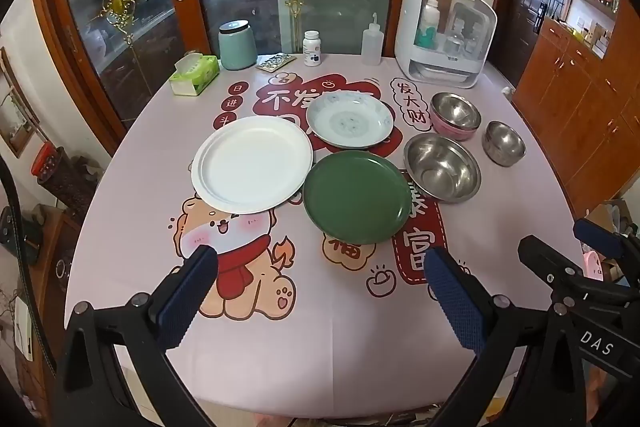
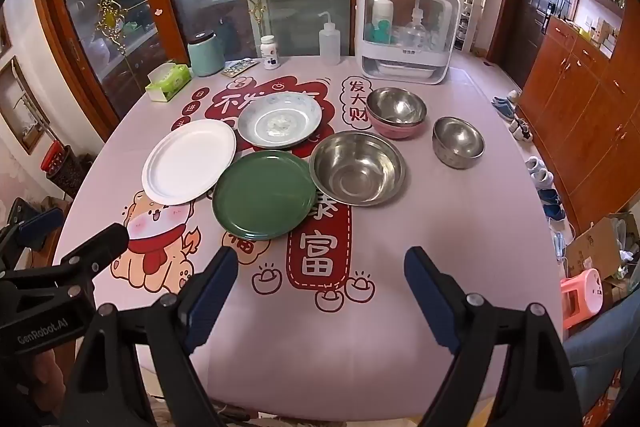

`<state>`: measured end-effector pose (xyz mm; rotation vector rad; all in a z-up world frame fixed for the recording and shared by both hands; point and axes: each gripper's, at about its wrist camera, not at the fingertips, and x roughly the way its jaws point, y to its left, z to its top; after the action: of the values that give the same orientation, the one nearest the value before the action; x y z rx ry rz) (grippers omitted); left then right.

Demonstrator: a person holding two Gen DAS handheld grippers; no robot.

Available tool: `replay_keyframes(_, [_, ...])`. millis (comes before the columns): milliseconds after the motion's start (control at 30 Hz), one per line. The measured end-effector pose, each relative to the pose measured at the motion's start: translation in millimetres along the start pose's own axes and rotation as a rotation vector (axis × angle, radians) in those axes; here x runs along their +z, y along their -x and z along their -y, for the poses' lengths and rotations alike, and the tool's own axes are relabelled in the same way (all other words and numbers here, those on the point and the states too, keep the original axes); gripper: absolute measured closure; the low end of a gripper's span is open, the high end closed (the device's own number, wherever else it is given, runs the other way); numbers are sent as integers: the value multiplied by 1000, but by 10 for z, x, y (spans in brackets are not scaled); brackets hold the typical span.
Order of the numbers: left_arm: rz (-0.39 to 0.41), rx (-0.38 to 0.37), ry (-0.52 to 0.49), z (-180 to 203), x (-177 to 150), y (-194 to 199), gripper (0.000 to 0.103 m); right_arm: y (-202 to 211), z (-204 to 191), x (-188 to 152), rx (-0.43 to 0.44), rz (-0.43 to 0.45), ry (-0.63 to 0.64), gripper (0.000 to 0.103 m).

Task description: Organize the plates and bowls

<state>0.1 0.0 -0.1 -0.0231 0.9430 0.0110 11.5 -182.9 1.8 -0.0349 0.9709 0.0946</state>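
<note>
On the pink tablecloth lie a white plate (image 1: pixel 252 163) (image 2: pixel 189 159), a green plate (image 1: pixel 357 195) (image 2: pixel 264 194) and a pale blue-patterned plate (image 1: pixel 349 120) (image 2: pixel 279 119). To their right stand a wide steel bowl (image 1: pixel 442 167) (image 2: pixel 357 167), a steel bowl nested in a pink bowl (image 1: pixel 456 115) (image 2: pixel 396 111), and a small steel bowl (image 1: pixel 503 143) (image 2: pixel 458 142). My left gripper (image 1: pixel 320 297) is open and empty above the table's near edge. My right gripper (image 2: pixel 320 301) is open and empty beside it.
Along the table's far edge stand a tissue box (image 1: pixel 194 74), a teal jar (image 1: pixel 237 45), a blister pack (image 1: pixel 276 62), a pill bottle (image 1: pixel 311 47), a squeeze bottle (image 1: pixel 373 43) and a white bottle cabinet (image 1: pixel 444 35). Wooden cupboards (image 2: pixel 580 99) and shoes (image 2: pixel 540 175) are right.
</note>
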Motion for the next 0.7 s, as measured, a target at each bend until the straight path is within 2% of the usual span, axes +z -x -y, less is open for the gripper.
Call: replay_keyframes(700, [-14,-40,-13,48,-22,-95,1,-80,33,-21,11,-13,-6,17])
